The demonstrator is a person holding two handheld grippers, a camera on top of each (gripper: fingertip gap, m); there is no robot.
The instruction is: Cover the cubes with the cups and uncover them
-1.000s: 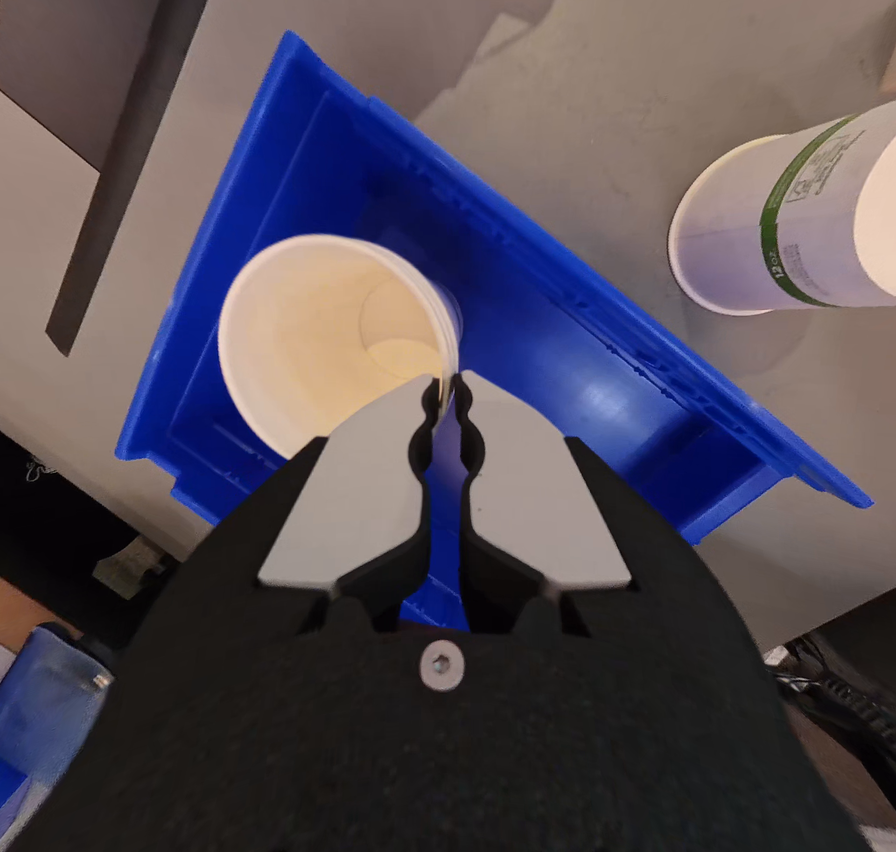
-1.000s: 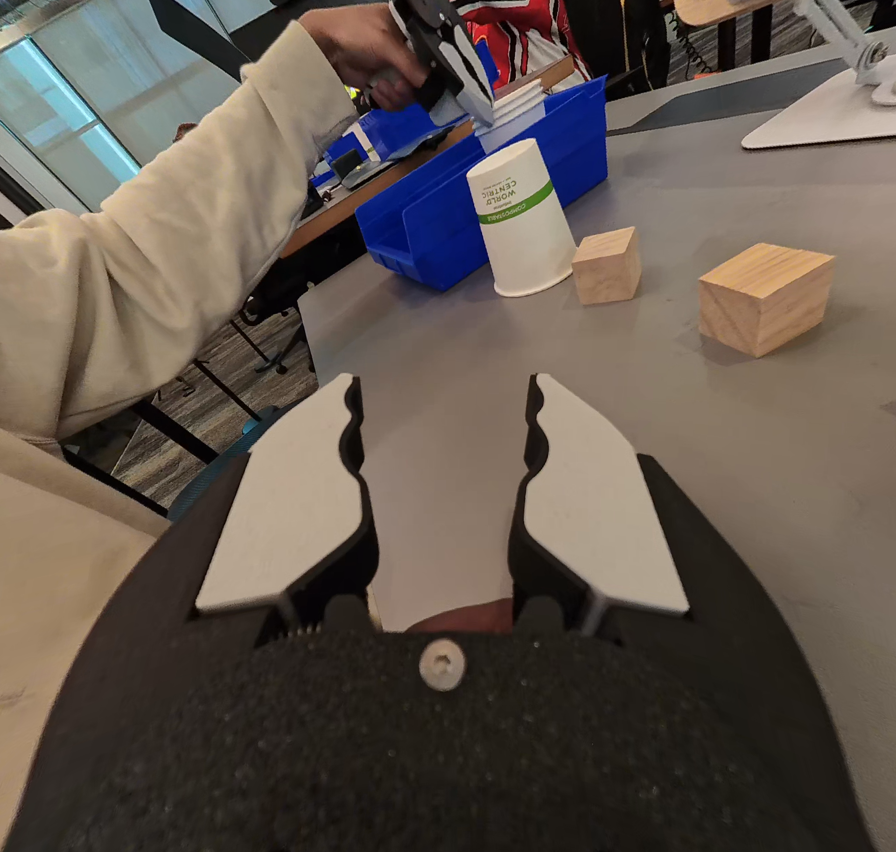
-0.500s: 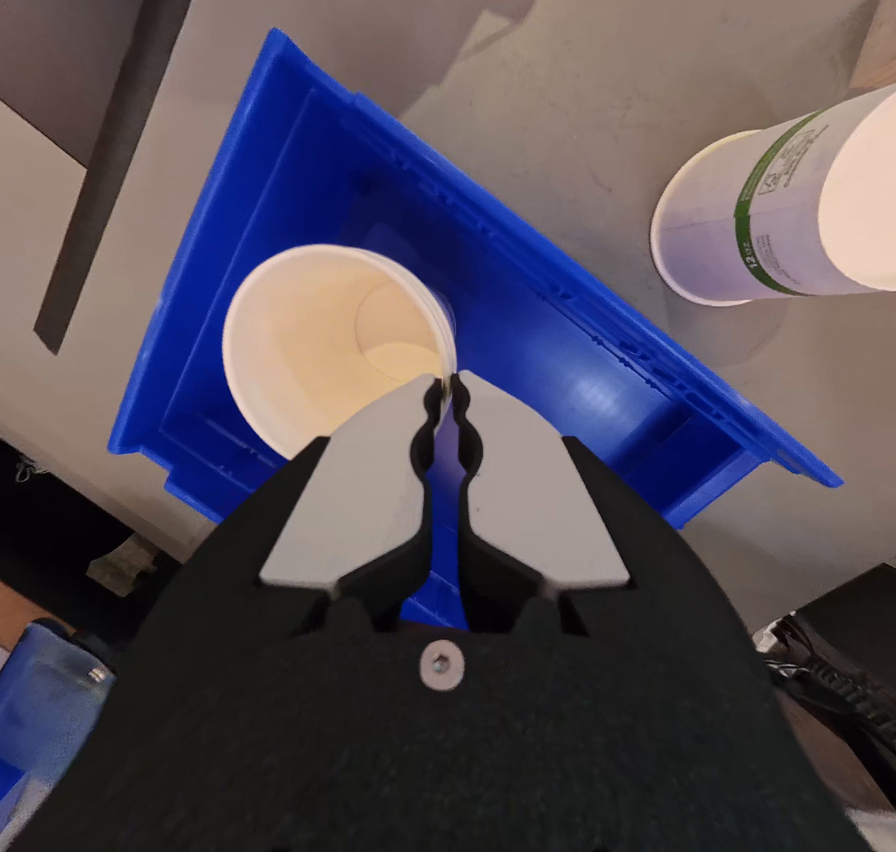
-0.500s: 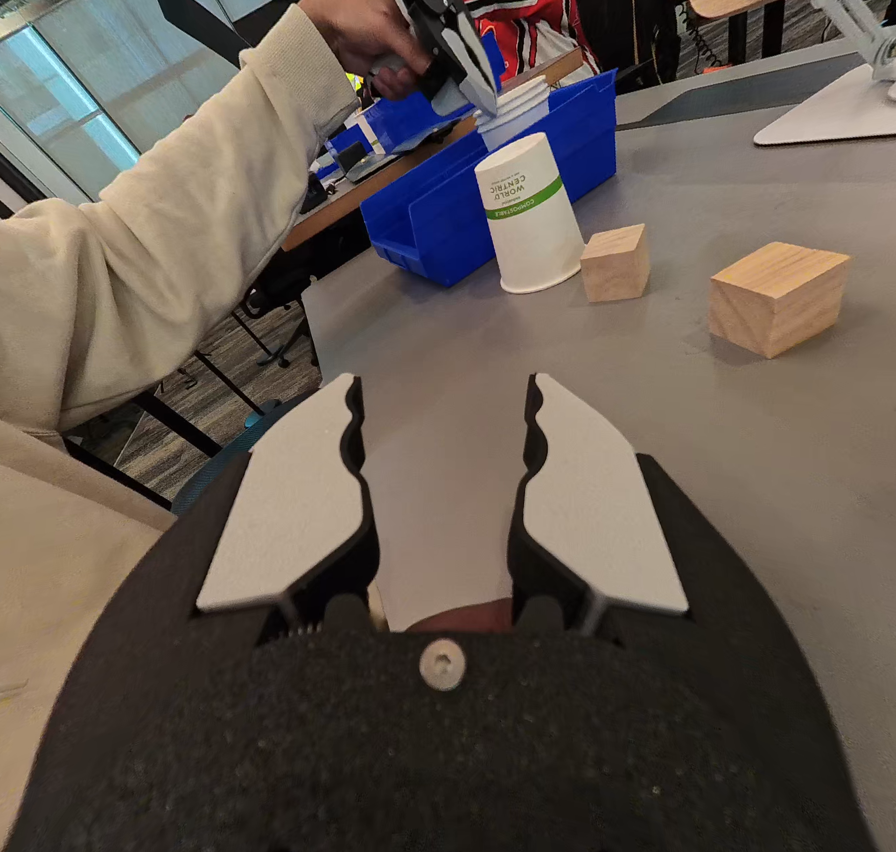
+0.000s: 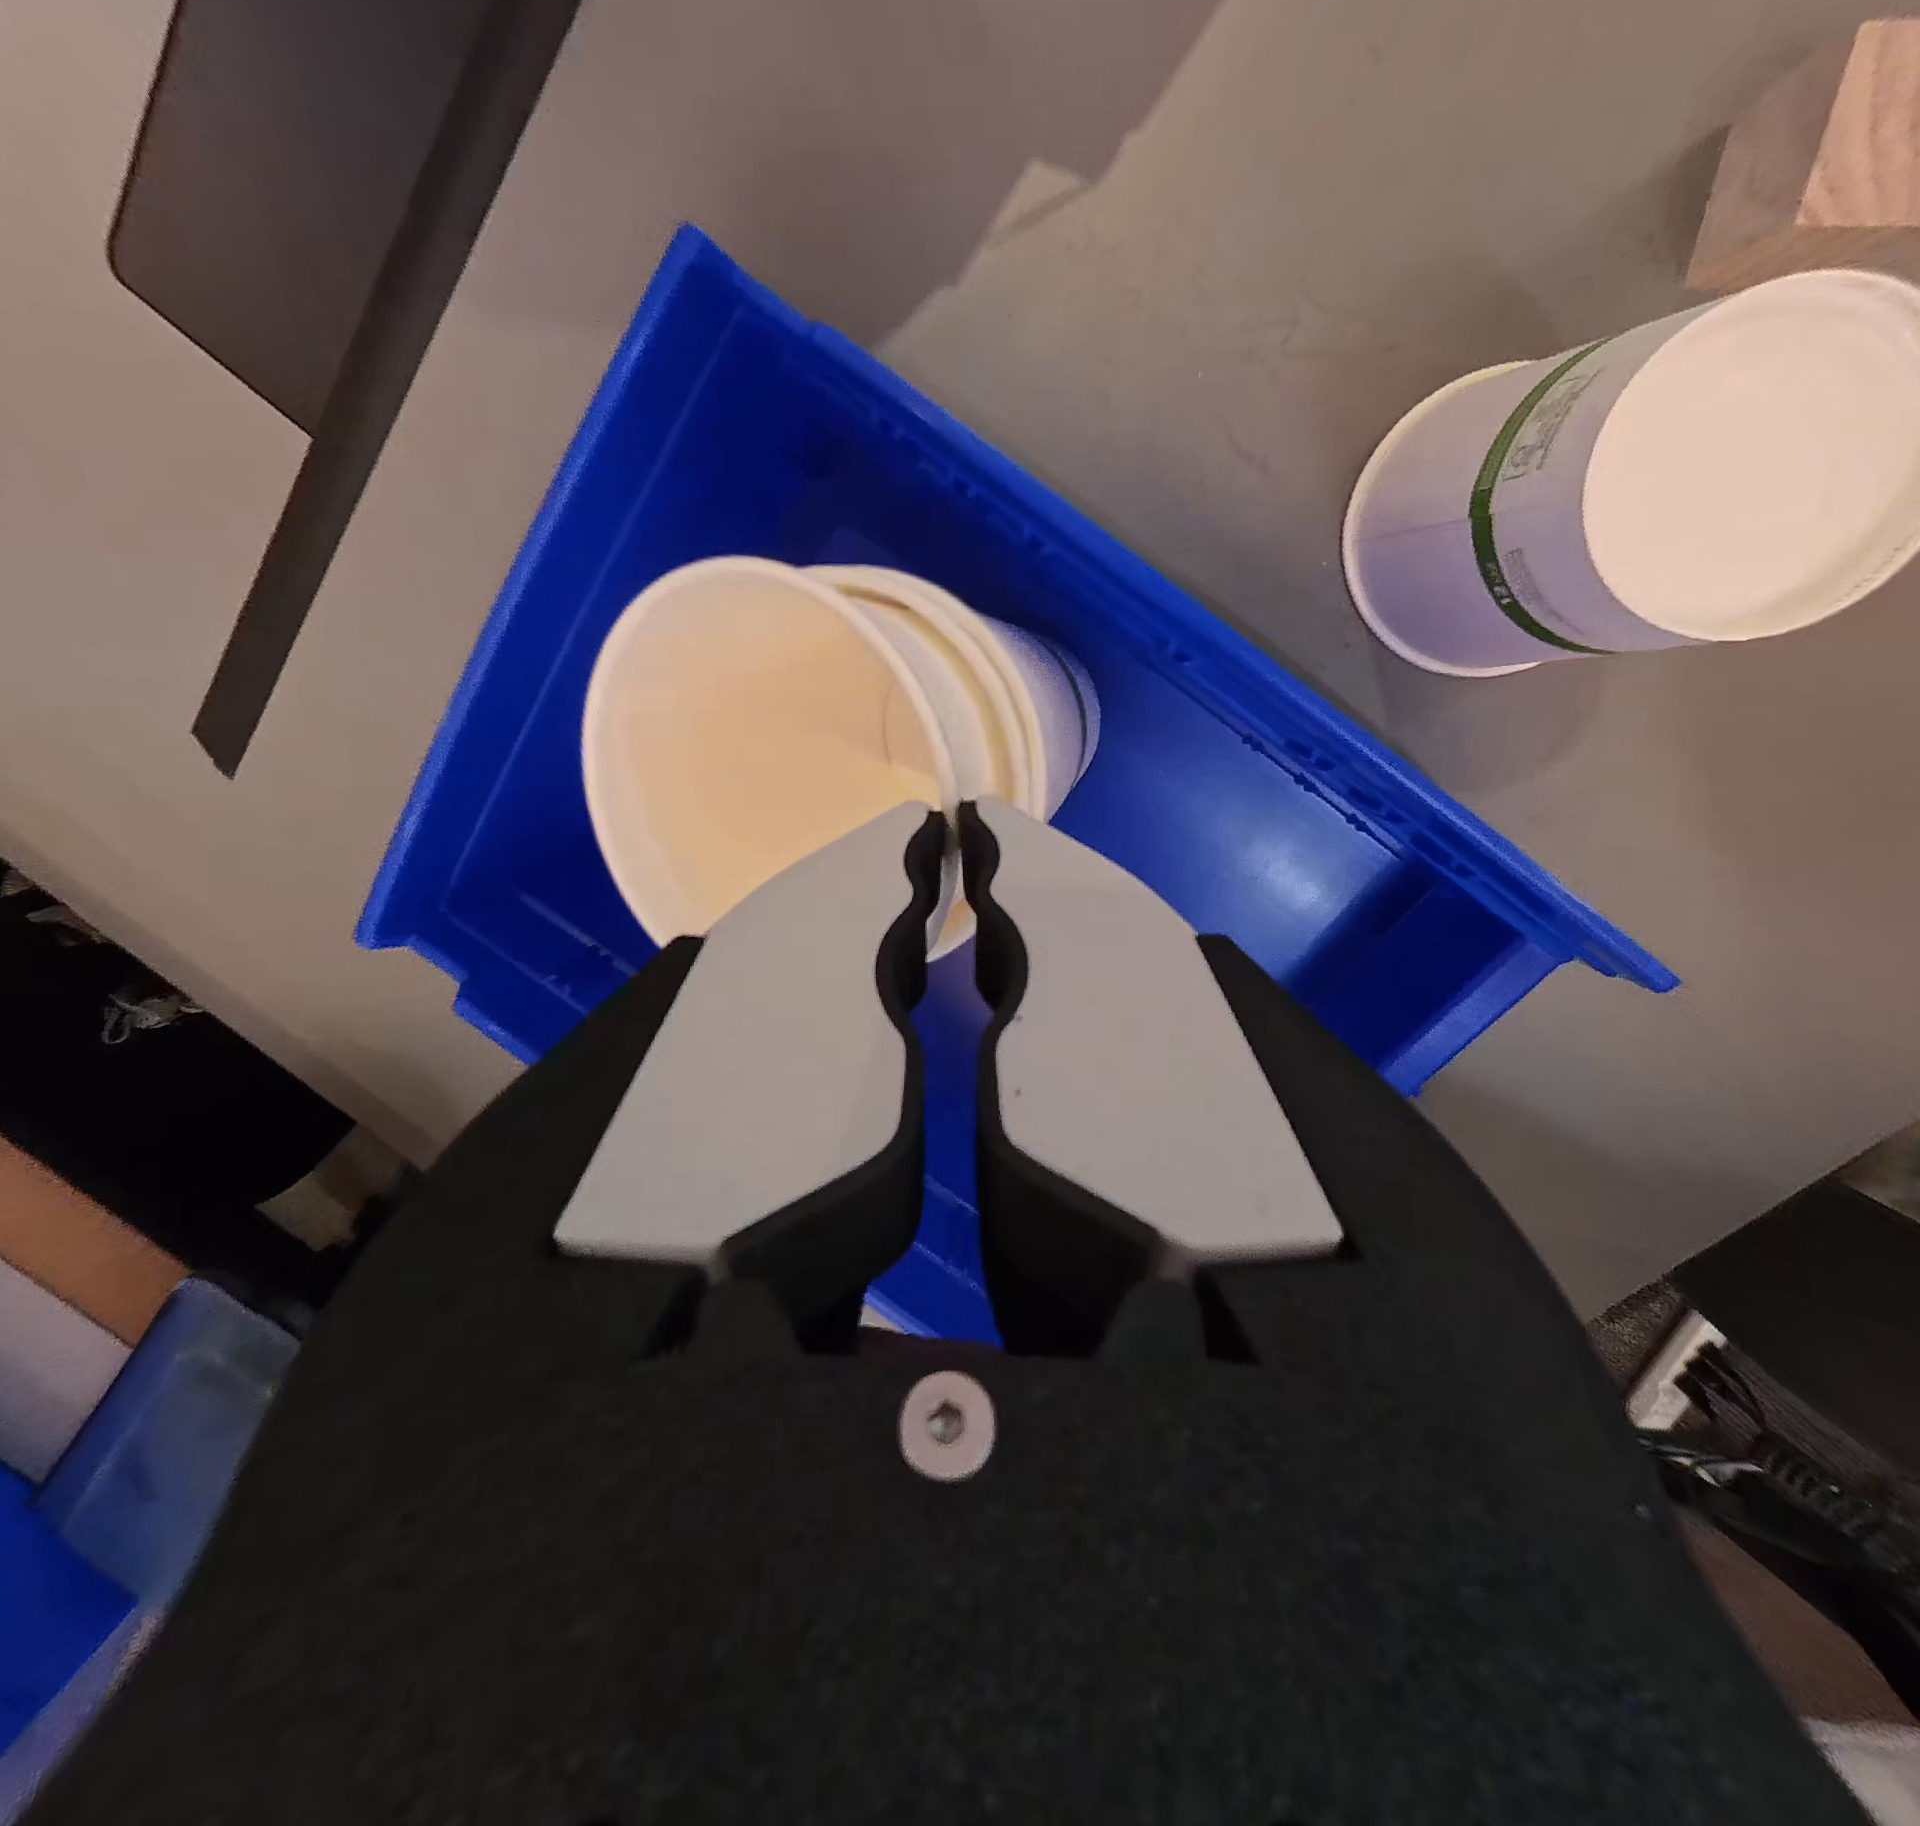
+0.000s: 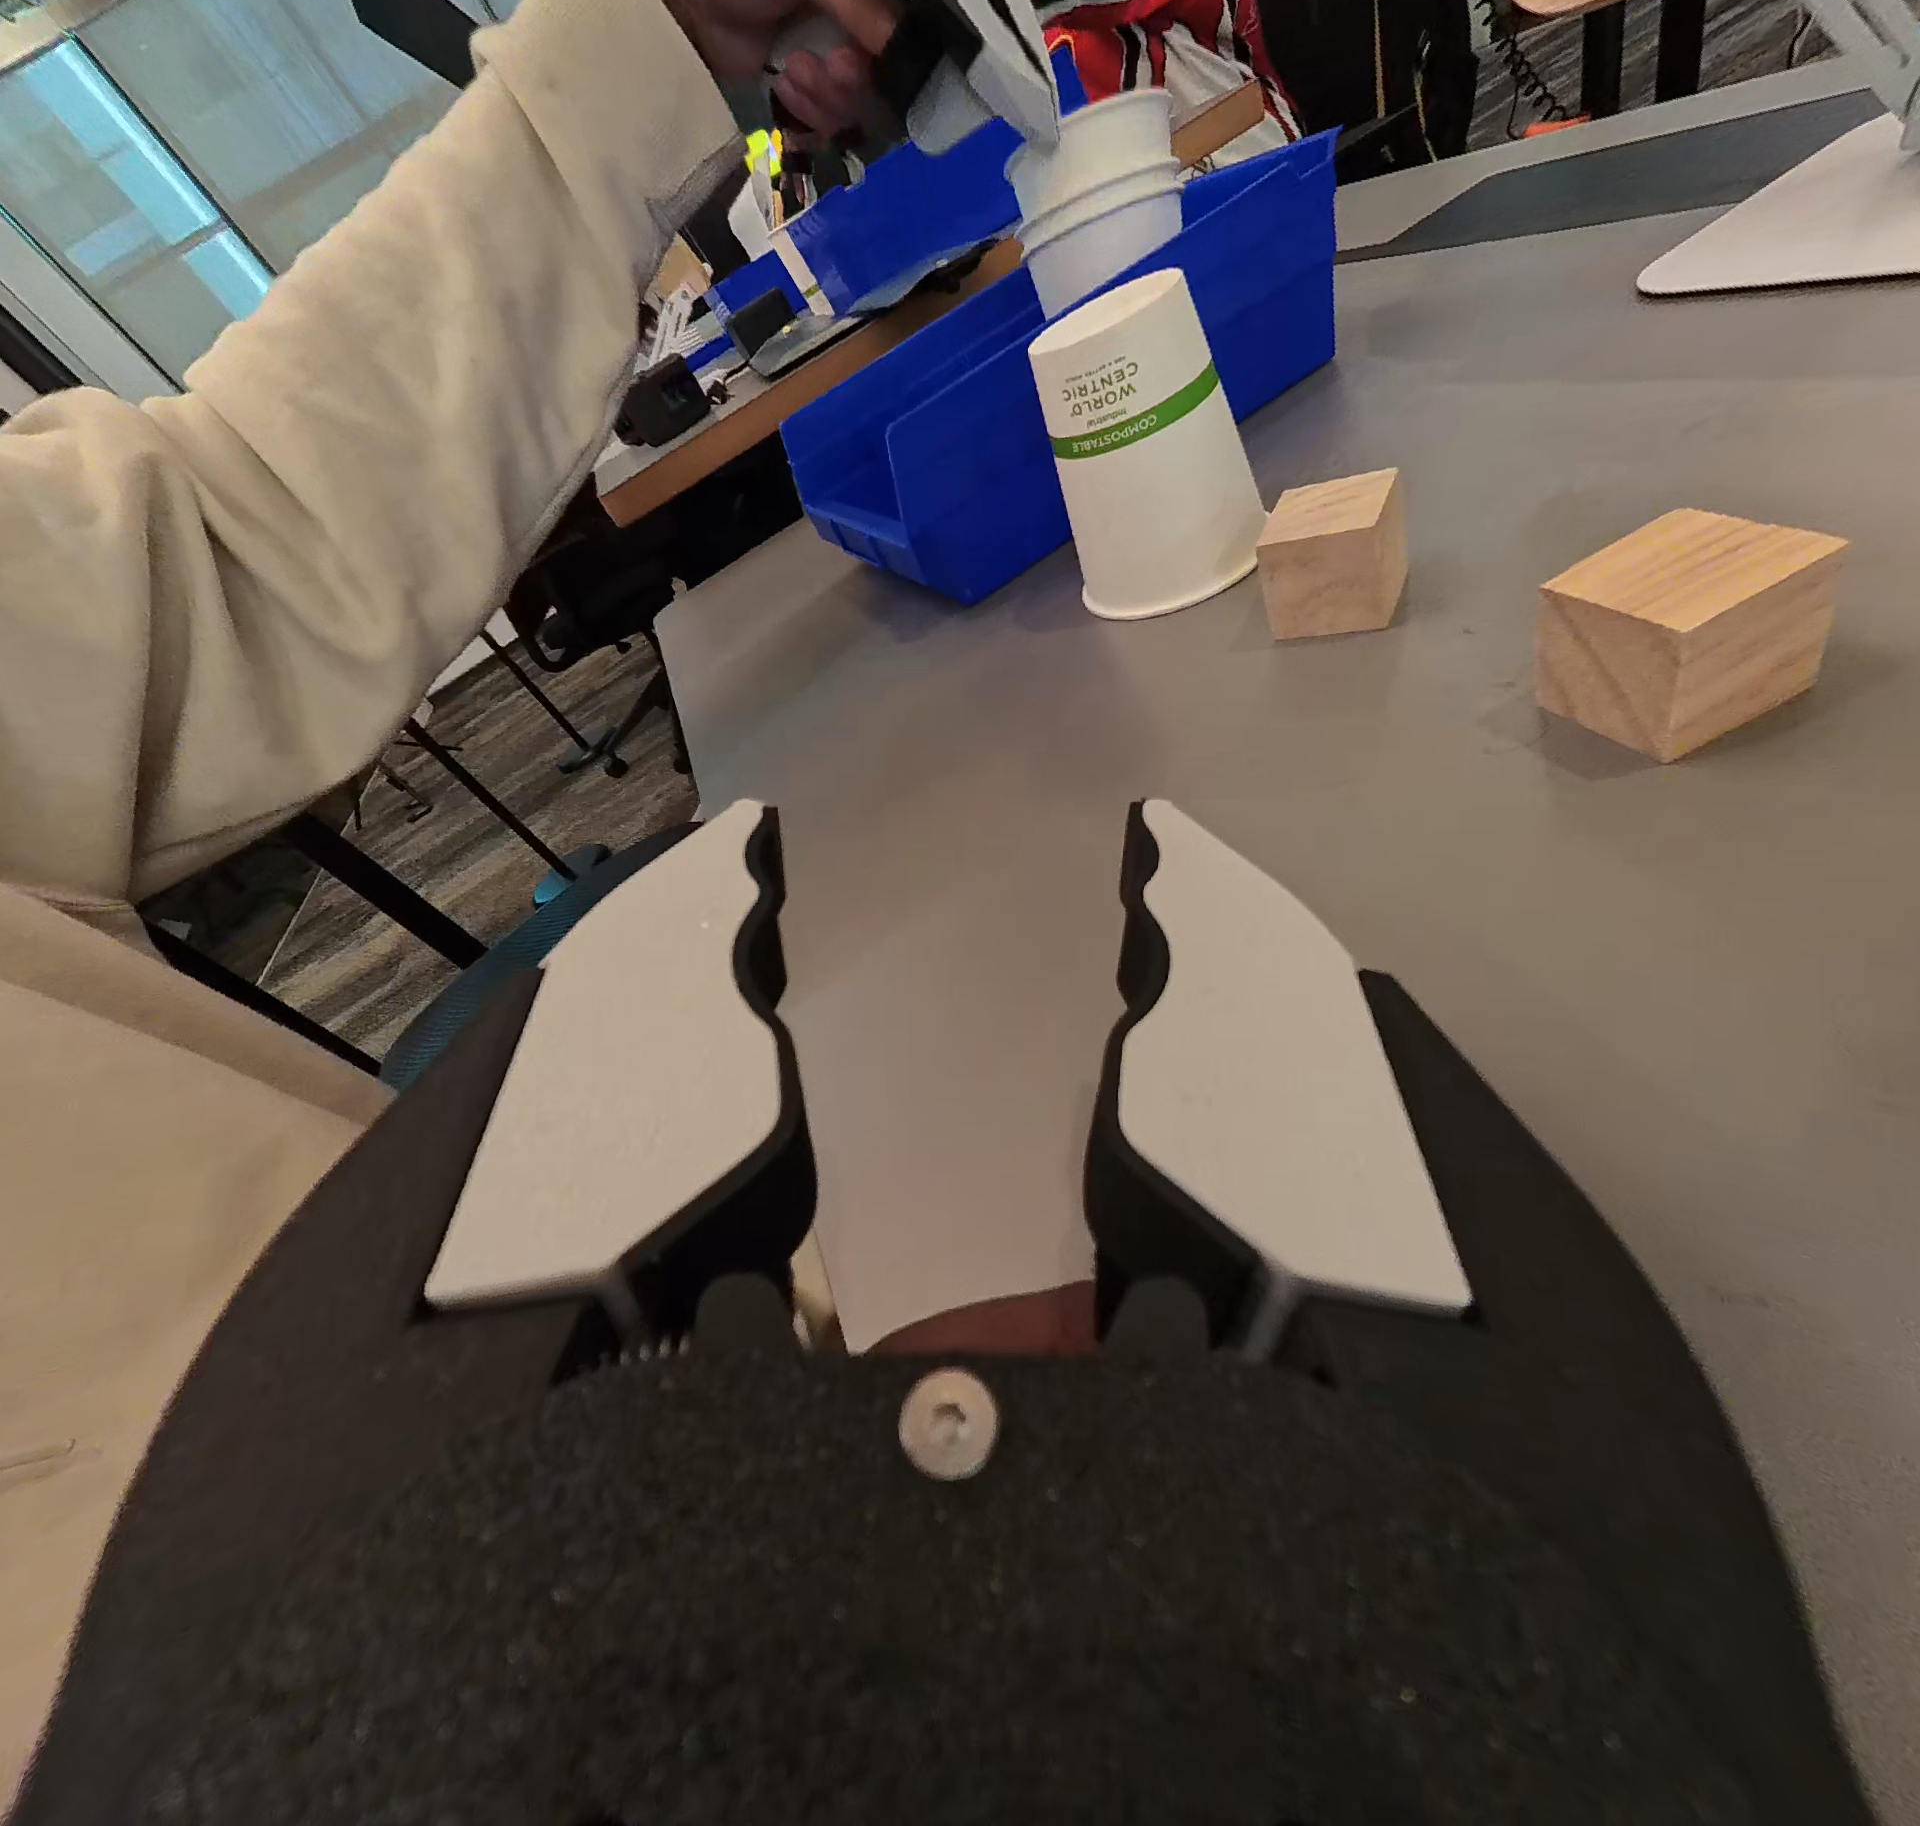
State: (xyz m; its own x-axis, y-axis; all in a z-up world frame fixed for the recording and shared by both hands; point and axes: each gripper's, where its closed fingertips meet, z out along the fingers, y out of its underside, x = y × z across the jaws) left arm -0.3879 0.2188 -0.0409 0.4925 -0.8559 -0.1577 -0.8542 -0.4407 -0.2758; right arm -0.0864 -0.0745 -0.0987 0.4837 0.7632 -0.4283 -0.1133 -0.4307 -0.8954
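Note:
My left gripper (image 5: 953, 815) is shut on the rim of the top white paper cup (image 5: 758, 737) of a nested stack, lifted partly out of the stack over the blue bin (image 5: 1247, 841). It also shows in the right wrist view (image 6: 1039, 129), with the stack (image 6: 1107, 218) under it. An upside-down white cup with a green band (image 6: 1148, 467) stands on the grey table beside the bin; it also shows in the left wrist view (image 5: 1621, 488). Two wooden cubes (image 6: 1335, 555) (image 6: 1683, 628) sit bare to its right. My right gripper (image 6: 951, 820) is open and empty, low over the table.
A person's cream sleeve (image 6: 364, 426) reaches across the left of the right wrist view. A white stand base (image 6: 1808, 228) lies at the back right of the table (image 6: 1247, 841). Another desk with blue bins (image 6: 883, 218) stands behind.
My left gripper has risen with the top cup, pulling it up so the rims of the cups below now show. The right gripper has stayed open and nearly still.

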